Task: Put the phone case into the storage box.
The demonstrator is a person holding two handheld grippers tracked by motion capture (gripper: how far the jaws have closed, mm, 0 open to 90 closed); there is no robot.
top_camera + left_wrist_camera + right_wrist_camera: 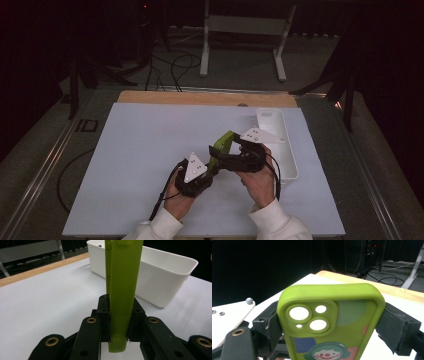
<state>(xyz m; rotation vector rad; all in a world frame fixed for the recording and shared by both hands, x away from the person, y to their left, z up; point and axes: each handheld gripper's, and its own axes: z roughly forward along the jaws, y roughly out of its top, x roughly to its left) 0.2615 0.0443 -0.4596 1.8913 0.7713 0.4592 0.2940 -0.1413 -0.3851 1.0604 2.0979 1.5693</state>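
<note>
Left tool (207,167) pinches the green phone case (221,144) edgewise above the bench (140,150); right tool (239,149) straddles its width — a handover, I judge. Next: firm right grip, then the bin (290,155) at three o'clock.

A person's two hands come in from the bottom edge, white sleeves (274,224) showing, each holding a black gripper over a pale blue mat (140,165) that covers most of a wooden table (200,97). The left gripper (209,168) and the right gripper (220,156) meet near the mat's middle, both at a green phone case (222,143) that slants up between them, clear of the mat. A grey three-cornered plate tops each gripper. A white bin (285,150) stands just right of the right hand. Cables lie on the floor beyond the table.
</note>
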